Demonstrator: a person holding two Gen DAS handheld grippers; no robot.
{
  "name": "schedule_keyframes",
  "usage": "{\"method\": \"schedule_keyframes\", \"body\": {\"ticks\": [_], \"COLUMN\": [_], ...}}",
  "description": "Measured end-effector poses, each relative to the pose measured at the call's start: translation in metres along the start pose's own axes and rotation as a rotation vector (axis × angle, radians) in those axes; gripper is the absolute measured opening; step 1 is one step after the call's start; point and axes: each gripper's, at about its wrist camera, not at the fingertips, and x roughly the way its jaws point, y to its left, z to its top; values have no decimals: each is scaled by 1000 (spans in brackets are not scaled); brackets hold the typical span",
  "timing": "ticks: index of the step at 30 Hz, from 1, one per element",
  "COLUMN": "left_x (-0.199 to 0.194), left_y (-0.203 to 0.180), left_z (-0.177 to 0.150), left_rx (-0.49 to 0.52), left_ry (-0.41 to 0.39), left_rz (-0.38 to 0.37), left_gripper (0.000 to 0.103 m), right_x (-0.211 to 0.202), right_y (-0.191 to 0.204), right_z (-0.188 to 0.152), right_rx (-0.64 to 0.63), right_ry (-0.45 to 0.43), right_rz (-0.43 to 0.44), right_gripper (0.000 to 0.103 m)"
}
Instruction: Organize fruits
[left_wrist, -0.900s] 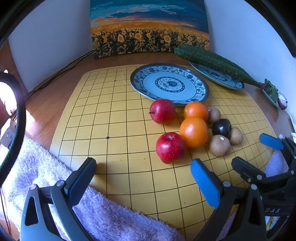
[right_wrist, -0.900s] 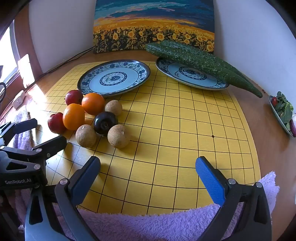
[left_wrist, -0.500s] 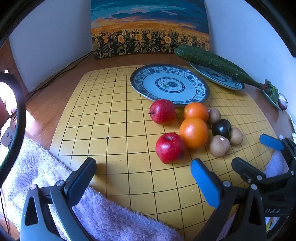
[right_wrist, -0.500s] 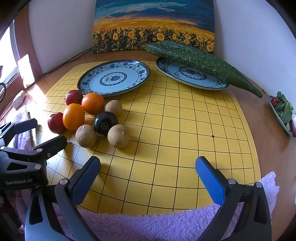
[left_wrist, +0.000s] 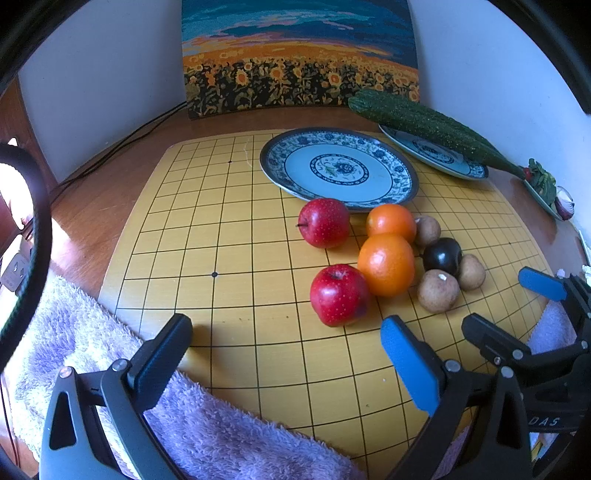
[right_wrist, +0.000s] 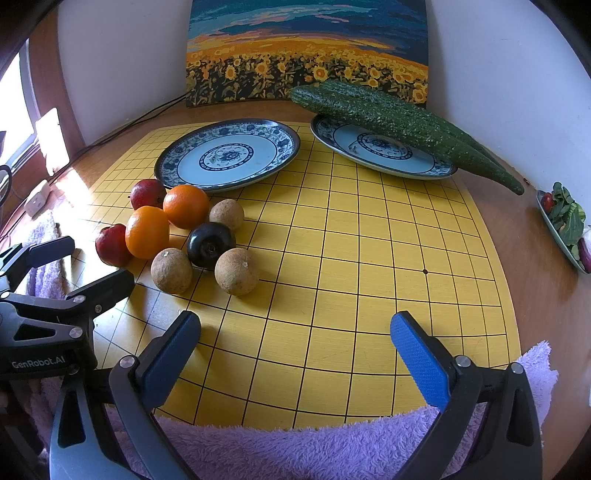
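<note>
A cluster of fruit lies on the yellow grid board (left_wrist: 221, 240): two red apples (left_wrist: 338, 294) (left_wrist: 324, 222), two oranges (left_wrist: 386, 264) (left_wrist: 390, 222), a dark plum (left_wrist: 442, 255) and three brown round fruits (left_wrist: 437, 290). The cluster also shows in the right wrist view, with an orange (right_wrist: 147, 231) and the plum (right_wrist: 209, 243). An empty blue-patterned plate (left_wrist: 338, 170) (right_wrist: 227, 155) sits behind the fruit. My left gripper (left_wrist: 286, 354) is open and empty, near the front apple. My right gripper (right_wrist: 295, 350) is open and empty over the board's front.
A second plate (right_wrist: 380, 151) at the back right carries long green cucumbers (right_wrist: 399, 122). A sunflower painting (right_wrist: 306, 51) leans on the wall. A purple towel (right_wrist: 295, 446) lies along the front edge. A small dish of vegetables (right_wrist: 565, 221) sits at the far right.
</note>
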Motion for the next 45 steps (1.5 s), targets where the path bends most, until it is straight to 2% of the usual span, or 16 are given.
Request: {"method": "schedule_keyframes", "body": {"ticks": [16, 22, 40, 45], "left_x": [3, 5, 4, 4], "left_y": [-2, -2, 0, 8], "left_z": [2, 4, 2, 9], "left_rx": [-17, -29, 5, -34], "left_ry": [12, 29, 58, 69], "left_rz": [9, 18, -13, -51], "left_gripper": [103, 103, 103, 101], "right_x": [0, 1, -6, -7], "right_y": [0, 1, 5, 6], "right_z": [0, 2, -8, -5], "right_rx": [7, 10, -55, -43], "right_ry": [6, 36, 23, 16], "right_rz": [-7, -6, 48, 40], "right_gripper": [103, 103, 103, 91]}}
